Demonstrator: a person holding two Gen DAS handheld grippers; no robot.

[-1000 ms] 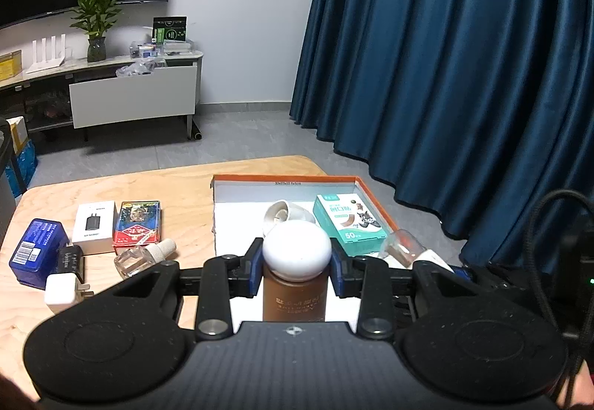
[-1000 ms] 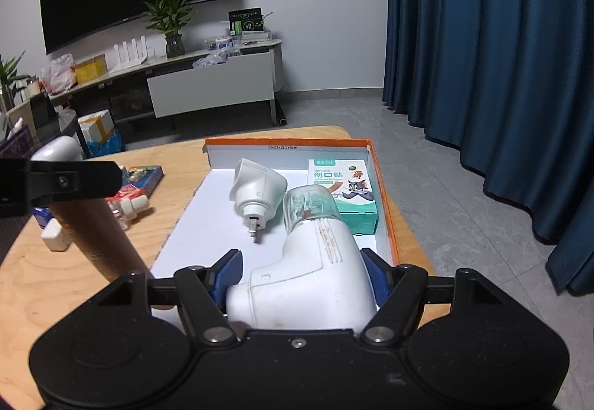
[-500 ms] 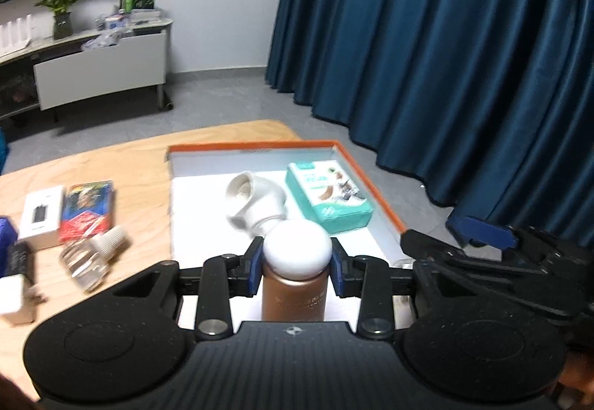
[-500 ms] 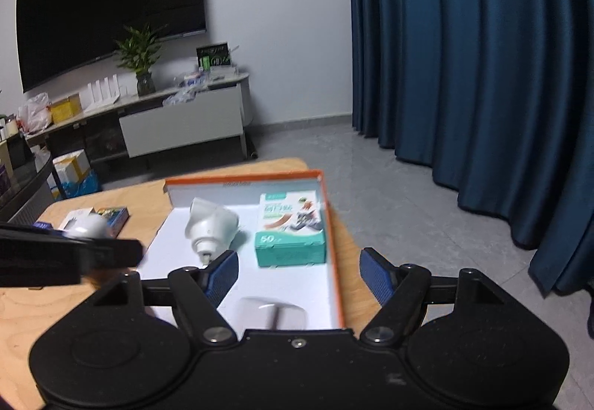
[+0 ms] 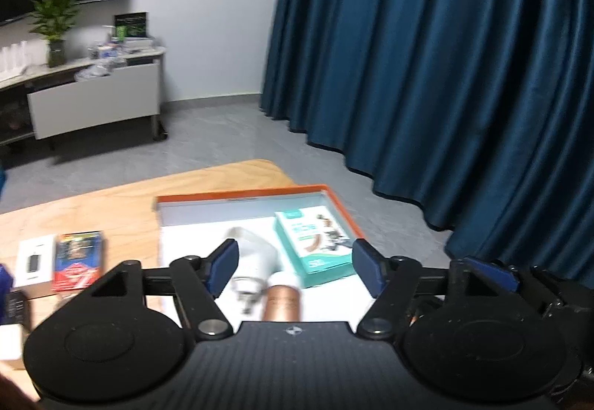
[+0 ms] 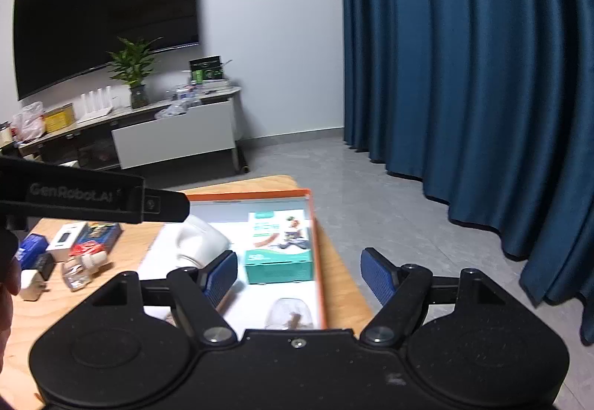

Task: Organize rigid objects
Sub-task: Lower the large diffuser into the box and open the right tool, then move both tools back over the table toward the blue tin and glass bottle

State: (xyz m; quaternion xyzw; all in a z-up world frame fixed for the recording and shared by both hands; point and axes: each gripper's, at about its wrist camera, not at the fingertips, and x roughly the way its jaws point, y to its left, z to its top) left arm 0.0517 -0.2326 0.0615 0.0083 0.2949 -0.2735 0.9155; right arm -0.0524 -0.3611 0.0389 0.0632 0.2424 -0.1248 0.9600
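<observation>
In the left wrist view my left gripper [image 5: 296, 263] has its jaws opening, and both pads stand clear of the brown bottle [image 5: 284, 302] with a white cap just below them. The bottle rests in the orange-rimmed tray [image 5: 241, 194], beside a white plug-in device [image 5: 256, 254] and a teal box [image 5: 315, 243]. My right gripper [image 6: 299, 272] is also opening, with nothing between its pads. Below it a white device with a clear cap [image 6: 289, 311] lies in the tray [image 6: 315, 261] near the front right corner.
Left of the tray, on the wooden table [image 6: 122, 261], lie a blue box [image 6: 31, 246], a white box [image 6: 67, 235], a card deck [image 6: 96, 237], a small clear bottle [image 6: 80, 267] and a white charger [image 6: 29, 284]. Blue curtains [image 6: 482, 76] hang to the right.
My left gripper let go of the brown bottle and its jaws spread apart. My right gripper released the clear-capped white device into the tray, opened wider and drew back from it.
</observation>
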